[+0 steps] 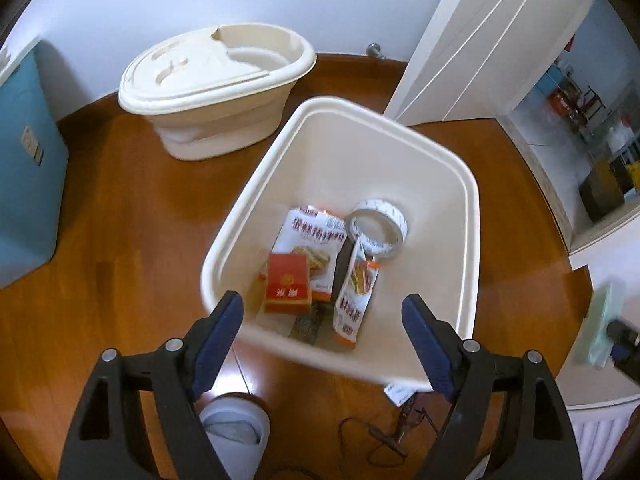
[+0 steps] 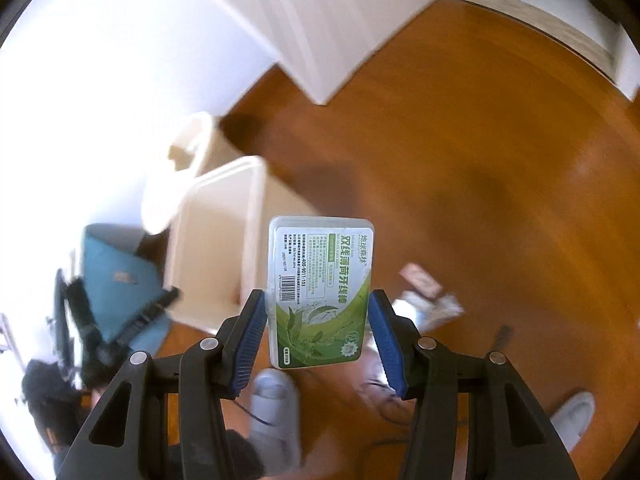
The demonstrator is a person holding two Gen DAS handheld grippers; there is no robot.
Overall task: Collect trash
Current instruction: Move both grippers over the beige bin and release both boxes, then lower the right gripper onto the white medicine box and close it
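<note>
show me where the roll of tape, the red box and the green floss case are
roll of tape (image 1: 378, 227), left wrist view, on its upper rim.
red box (image 1: 288, 285), left wrist view, middle of its top face.
green floss case (image 2: 320, 292), right wrist view, centre of its label.

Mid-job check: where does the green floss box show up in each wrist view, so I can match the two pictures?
Left wrist: the green floss box is a blurred pale-green shape at the far right edge, beside the open left gripper.
Right wrist: centre frame, upright between the fingers of the right gripper, which grips its lower half.
Shared landmark: the cream trash bin on the wooden floor.
</note>
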